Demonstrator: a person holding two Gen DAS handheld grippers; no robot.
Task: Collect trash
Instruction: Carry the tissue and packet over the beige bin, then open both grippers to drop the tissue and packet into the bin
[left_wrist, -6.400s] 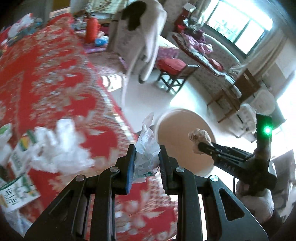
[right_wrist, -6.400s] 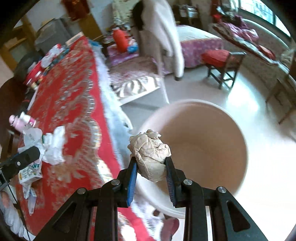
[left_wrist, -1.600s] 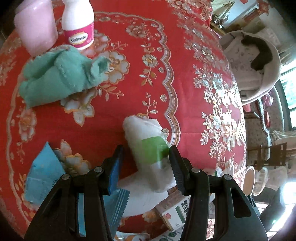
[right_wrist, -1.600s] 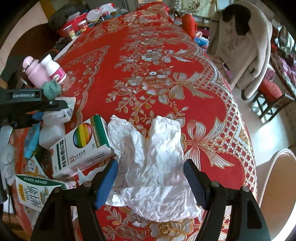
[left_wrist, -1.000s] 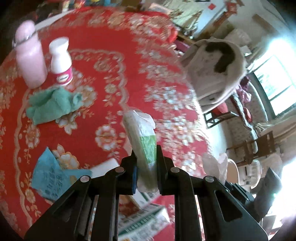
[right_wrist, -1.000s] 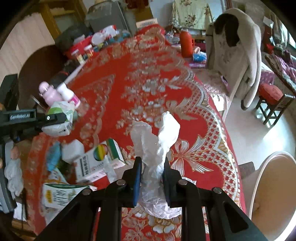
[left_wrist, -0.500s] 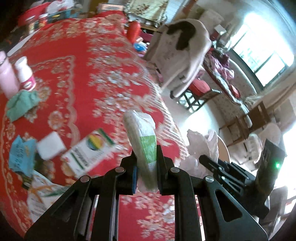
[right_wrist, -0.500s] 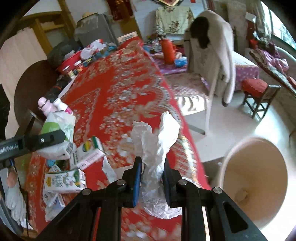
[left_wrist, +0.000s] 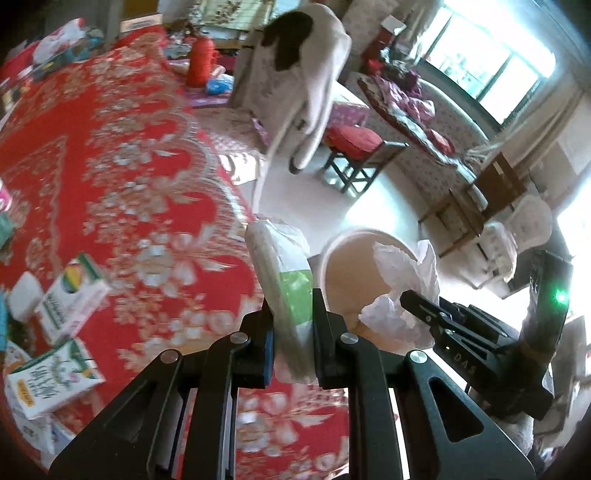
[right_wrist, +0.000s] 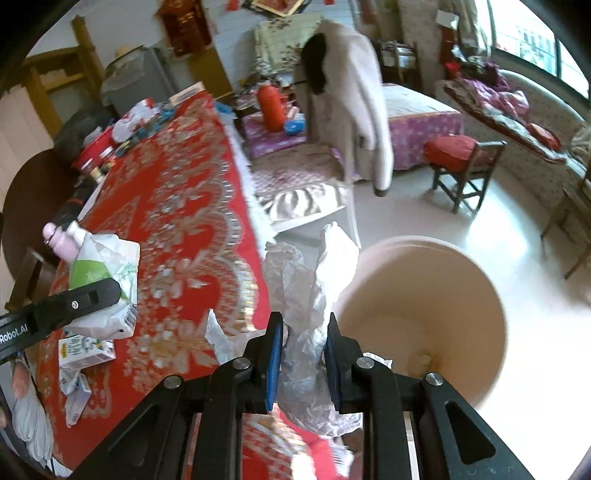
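tilting downward, left gripper (left_wrist: 292, 317) pinches a wrapper (left_wrist: 282, 273); right gripper (right_wrist: 303, 347) pinches crumpled paper (right_wrist: 310, 295).

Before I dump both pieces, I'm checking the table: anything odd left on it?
Yes: cartons still lie tipped and scattered at the red tablecloth's near end, loose among litter. The bin stands upright on the floor.

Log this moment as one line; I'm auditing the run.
left gripper: shut on green-and-white packet | right gripper: shut on crumpled white paper | bin: beside table, below right gripper
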